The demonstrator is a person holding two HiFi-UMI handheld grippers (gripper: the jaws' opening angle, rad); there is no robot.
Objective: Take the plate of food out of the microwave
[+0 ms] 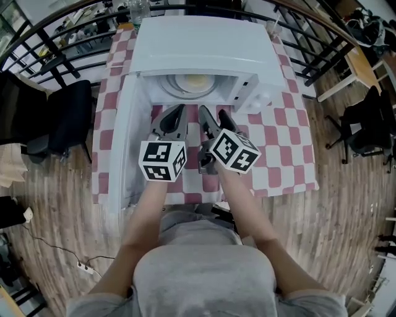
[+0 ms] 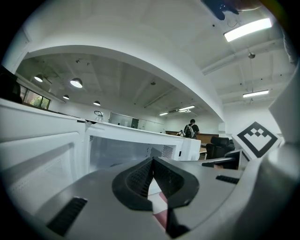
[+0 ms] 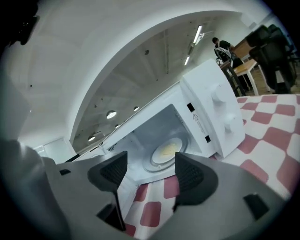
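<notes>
The white microwave [image 1: 198,46] stands on a red-and-white checked cloth [image 1: 284,142], with its door [image 1: 120,148] swung wide to the left. Inside, a pale plate of yellowish food [image 1: 193,83] rests on the turntable; it also shows in the right gripper view as the plate [image 3: 166,151], straight ahead between the jaws. My left gripper [image 1: 176,112] hovers just before the cavity with its jaws shut and nothing in them; in its own view the left gripper [image 2: 152,161] points at the open cavity. Beside it, my right gripper [image 1: 213,114] is open and empty, short of the plate.
The control panel with two knobs [image 3: 222,108] is right of the cavity. A black chair [image 1: 62,117] stands left of the table and another [image 1: 365,124] to the right. Dark railings [image 1: 62,37] curve behind. A bottle [image 1: 139,9] stands behind the microwave.
</notes>
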